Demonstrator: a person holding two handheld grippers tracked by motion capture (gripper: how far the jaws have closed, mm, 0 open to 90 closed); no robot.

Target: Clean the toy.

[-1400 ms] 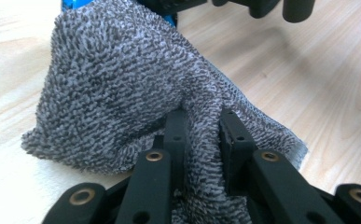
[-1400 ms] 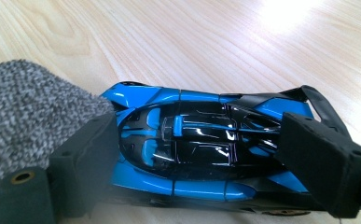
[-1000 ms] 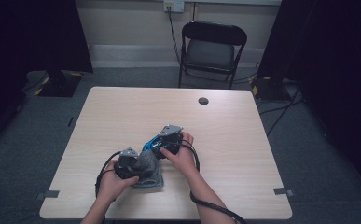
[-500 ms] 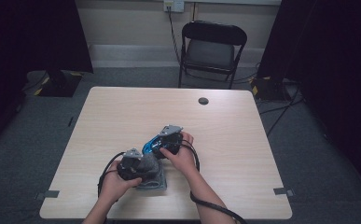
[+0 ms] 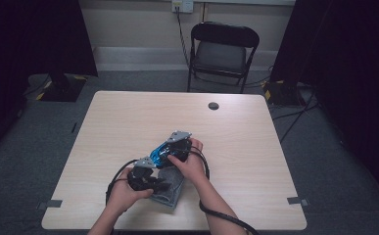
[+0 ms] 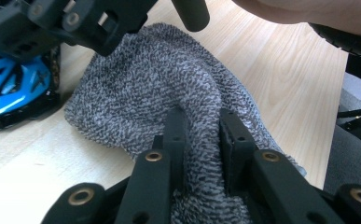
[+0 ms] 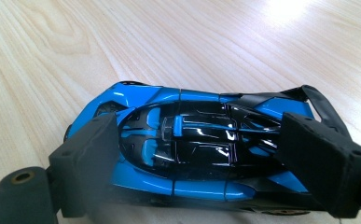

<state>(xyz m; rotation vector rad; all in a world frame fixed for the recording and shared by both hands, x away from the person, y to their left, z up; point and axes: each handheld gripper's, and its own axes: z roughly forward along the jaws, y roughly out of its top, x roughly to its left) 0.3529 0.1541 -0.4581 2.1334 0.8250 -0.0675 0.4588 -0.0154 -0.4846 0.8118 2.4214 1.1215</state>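
A: Left gripper [image 6: 199, 140] first. Its jaws are nearly closed, pinching a fold of the grey knitted terry cloth [image 6: 169, 74], which bunches up between the pads. The rest of the cloth lies on the pale wood-grain table [image 6: 281, 70].

B: And the right gripper [image 7: 206, 154]?

A: Jaws stand wide, one pad at each end of the glossy blue and black toy sports car [image 7: 192, 144]. They look clamped on it lengthwise, nose and tail, with the roof facing the camera. In the high view the car [image 5: 158, 154] sits tilted at the near middle of the table [image 5: 128, 117], just beside the cloth [image 5: 170, 188], close to touching.

B: Why held like that?

A: Judgement only: the end-to-end grip steadies the car and leaves roof and flanks bare, and the pinched fold gives a wad to rub with. Looks like a wipe-down setup, cloth not yet on the paint. Both hands are close together near the person's edge.

B: Containers?

A: None on the table. Other items are a small dark round disc [image 5: 213, 105] far off by the back edge and a black folding chair [image 5: 221, 54] behind the table. Cables trail from both grippers.
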